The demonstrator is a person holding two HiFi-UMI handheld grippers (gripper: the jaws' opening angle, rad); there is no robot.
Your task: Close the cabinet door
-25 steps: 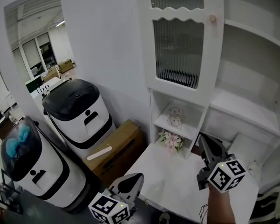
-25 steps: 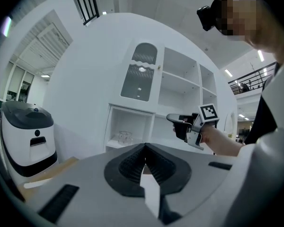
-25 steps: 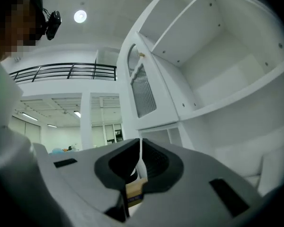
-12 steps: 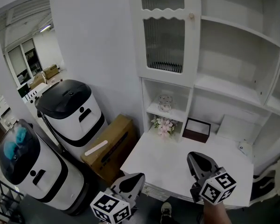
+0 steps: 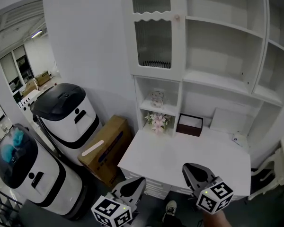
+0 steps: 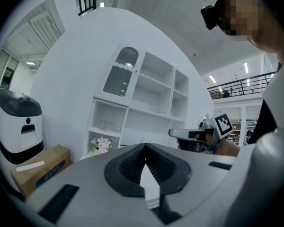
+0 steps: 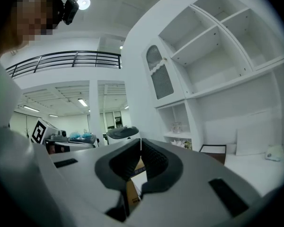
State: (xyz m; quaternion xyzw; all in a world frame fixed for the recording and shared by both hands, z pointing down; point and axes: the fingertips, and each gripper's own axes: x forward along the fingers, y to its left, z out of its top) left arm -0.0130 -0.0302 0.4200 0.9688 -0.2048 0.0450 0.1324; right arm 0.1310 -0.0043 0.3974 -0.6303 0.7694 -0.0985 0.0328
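The white cabinet door has ribbed glass and a small round knob. It looks flush with the cabinet front, above an open niche. It also shows as the arched door in the left gripper view and as the arched door in the right gripper view. My left gripper is shut and empty, low down and in front of the desk. My right gripper is shut on nothing, over the desk's front edge and well away from the door. My left gripper and my right gripper both show their tips meeting.
A white desk stands under open shelves. At its back are flowers, a glass ornament and a dark box. Left of it are a cardboard box and two white-and-black machines. A white chair is at the right.
Both grippers have drawn back from the cabinet toward the desk's front. The right one has sunk lower. The view has pulled back, and more of the shelves show.
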